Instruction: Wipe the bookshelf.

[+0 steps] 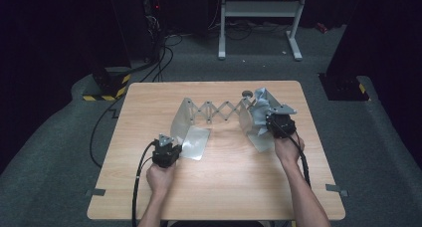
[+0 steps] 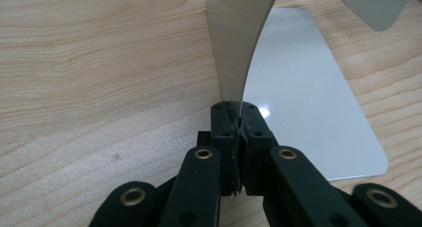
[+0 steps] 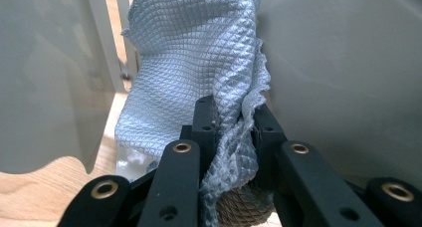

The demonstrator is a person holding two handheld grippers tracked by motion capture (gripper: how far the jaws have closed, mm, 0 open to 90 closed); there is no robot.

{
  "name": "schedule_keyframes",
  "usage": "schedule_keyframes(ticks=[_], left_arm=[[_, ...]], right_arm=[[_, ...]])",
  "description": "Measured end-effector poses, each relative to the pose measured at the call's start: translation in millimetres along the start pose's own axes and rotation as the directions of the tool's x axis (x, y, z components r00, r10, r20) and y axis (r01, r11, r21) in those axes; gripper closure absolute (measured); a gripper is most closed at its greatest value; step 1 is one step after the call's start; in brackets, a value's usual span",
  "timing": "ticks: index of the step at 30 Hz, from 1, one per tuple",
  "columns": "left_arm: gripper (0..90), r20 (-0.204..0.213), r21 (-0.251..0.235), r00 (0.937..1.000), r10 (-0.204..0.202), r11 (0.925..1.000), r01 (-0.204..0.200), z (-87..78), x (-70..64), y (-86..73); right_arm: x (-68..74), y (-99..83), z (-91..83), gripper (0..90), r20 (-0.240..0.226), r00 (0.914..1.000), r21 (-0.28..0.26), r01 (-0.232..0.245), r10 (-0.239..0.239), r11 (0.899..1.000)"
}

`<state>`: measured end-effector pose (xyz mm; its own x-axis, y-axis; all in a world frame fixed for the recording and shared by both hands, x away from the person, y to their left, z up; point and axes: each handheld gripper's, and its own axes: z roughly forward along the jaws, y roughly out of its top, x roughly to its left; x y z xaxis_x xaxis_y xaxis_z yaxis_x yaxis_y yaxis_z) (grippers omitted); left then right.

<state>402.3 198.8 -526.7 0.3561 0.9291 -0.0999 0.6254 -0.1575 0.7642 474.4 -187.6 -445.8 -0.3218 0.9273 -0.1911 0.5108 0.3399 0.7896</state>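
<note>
A grey metal expanding rack [image 1: 219,111] stands on the wooden table [image 1: 219,187], with a scissor lattice joining two bent end plates. My left gripper [image 1: 168,148] is shut on the edge of the left end plate [image 2: 239,48], whose flat foot [image 2: 303,87] lies on the wood. A light blue waffle-weave cloth [image 1: 260,107] lies bunched against the right end plate [image 3: 343,77]. My right gripper [image 1: 276,121] is shut on that cloth [image 3: 199,53], with folds squeezed between its jaws.
A small dark knob [image 1: 247,93] sits at the rack's far side. Beyond the table stand a white metal frame [image 1: 259,10] and black cables [image 1: 159,62] on the grey floor. Bare wood lies along the table's near edge.
</note>
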Motion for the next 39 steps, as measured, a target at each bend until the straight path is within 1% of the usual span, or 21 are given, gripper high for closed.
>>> schedule_keyframes(ticks=[2, 3, 4, 5, 7, 8, 9, 10, 11, 14, 15, 20, 24, 28, 31, 32, 33, 34, 36, 37, 39], left_arm=[[86.8, 0.0, 0.0, 1.0, 0.0, 1.0, 0.0, 0.0, 0.0, 0.0], [86.8, 0.0, 0.0, 1.0, 0.0, 1.0, 0.0, 0.0, 0.0, 0.0], [86.8, 0.0, 0.0, 1.0, 0.0, 1.0, 0.0, 0.0, 0.1, 0.0], [86.7, 0.001, 0.0, 1.0, 0.0, 1.0, 0.0, 0.0, 0.1, 0.0], [86.8, 0.001, 0.0, 1.0, -0.001, 1.0, 0.001, 0.0, 0.1, 0.0], [86.7, 0.001, 0.0, 1.0, -0.001, 1.0, 0.001, 0.0, 0.1, 0.0], [86.7, 0.001, 0.0, 1.0, -0.001, 1.0, 0.001, 0.0, 0.1, 0.0], [86.7, 0.001, 0.0, 1.0, -0.001, 1.0, 0.001, 0.0, 0.2, 0.0], [86.8, 0.002, 0.0, 1.0, -0.002, 1.0, 0.002, 0.0, 0.2, 0.0], [86.7, 0.002, 0.0, 1.0, -0.002, 1.0, 0.002, 0.0, 0.2, 0.0], [86.7, 0.001, 0.0, 1.0, -0.001, 1.0, 0.001, 0.0, 0.2, 0.0], [86.7, 0.002, 0.0, 1.0, -0.002, 1.0, 0.002, 0.0, 0.2, 0.0], [86.8, 0.002, 0.0, 1.0, -0.003, 1.0, 0.003, 0.0, 0.3, 0.0], [86.7, 0.005, 0.0, 1.0, -0.005, 1.0, 0.005, 0.0, 0.5, 0.0], [86.7, 0.007, 0.001, 1.0, -0.006, 1.0, 0.006, 0.0, 0.7, 0.0], [86.7, 0.007, 0.002, 1.0, -0.007, 1.0, 0.007, -0.1, 0.8, 0.0], [86.7, 0.007, 0.002, 1.0, -0.007, 1.0, 0.007, -0.1, 0.8, 0.0], [86.7, 0.007, 0.001, 0.9999, -0.007, 1.0, 0.007, -0.1, 0.9, 0.0], [86.7, 0.009, 0.002, 0.9999, -0.008, 1.0, 0.008, -0.1, 1.1, 0.0], [86.7, 0.009, 0.002, 0.9999, -0.008, 1.0, 0.008, -0.1, 1.1, 0.0], [86.7, 0.009, 0.002, 0.9999, -0.008, 1.0, 0.008, -0.1, 1.2, 0.0]], right_arm=[[1.8, -2.7, 6.5, 78.1, -0.003, 1.0, 0.021, 0.004, -0.004, 1.0], [3.1, -6.3, 13.3, 78.1, -0.008, 1.0, 0.043, 0.002, -0.002, 0.999], [3.1, -6.3, 13.3, 78.1, -0.008, 1.0, 0.043, 0.002, -0.002, 0.999], [4.0, -8.3, 17.0, 78.1, -0.013, 0.9999, 0.058, 0.001, 0.0, 0.998], [6.0, -12.7, 24.0, 78.1, -0.018, 0.9998, 0.083, 0.003, -0.001, 0.997], [7.0, -17.4, 30.4, 78.1, -0.026, 0.9997, 0.109, -0.002, 0.004, 0.994], [7.5, -19.9, 33.6, 78.0, -0.03, 0.9995, 0.12, 0.0, 0.004, 0.993], [7.5, -19.9, 33.6, 78.0, -0.03, 0.9995, 0.12, 0.0, 0.004, 0.993], [7.8, -22.1, 36.7, 78.1, -0.031, 0.9995, 0.13, 0.006, -0.002, 0.991], [9.1, -27.4, 44.6, 78.1, -0.037, 0.9993, 0.161, 0.005, 0.001, 0.987], [9.8, -29.7, 49.0, 78.1, -0.04, 0.9992, 0.175, 0.015, -0.008, 0.984], [11.3, -31.6, 54.4, 78.1, -0.04, 0.9992, 0.189, 0.011, -0.004, 0.982], [10.4, -29.5, 54.7, 78.1, -0.047, 0.9989, 0.185, 0.002, 0.007, 0.983], [9.1, -23.5, 50.0, 78.1, -0.049, 0.9986, 0.169, -0.011, 0.02, 0.986], [7.4, -16.5, 43.7, 78.1, -0.047, 0.9986, 0.145, -0.016, 0.023, 0.989], [5.8, -11.8, 38.0, 78.1, -0.044, 0.9987, 0.119, -0.019, 0.024, 0.993], [5.8, -11.8, 38.0, 78.1, -0.044, 0.9987, 0.119, -0.019, 0.024, 0.993], [5.1, -10.2, 35.2, 78.1, -0.044, 0.9987, 0.106, -0.022, 0.027, 0.994], [3.2, -4.3, 29.0, 78.1, -0.041, 0.999, 0.086, -0.014, 0.018, 0.996], [3.2, -4.3, 29.0, 78.1, -0.041, 0.999, 0.086, -0.014, 0.018, 0.996], [1.9, 5.2, 22.6, 78.1, -0.033, 0.9994, 0.056, -0.008, 0.01, 0.998]])
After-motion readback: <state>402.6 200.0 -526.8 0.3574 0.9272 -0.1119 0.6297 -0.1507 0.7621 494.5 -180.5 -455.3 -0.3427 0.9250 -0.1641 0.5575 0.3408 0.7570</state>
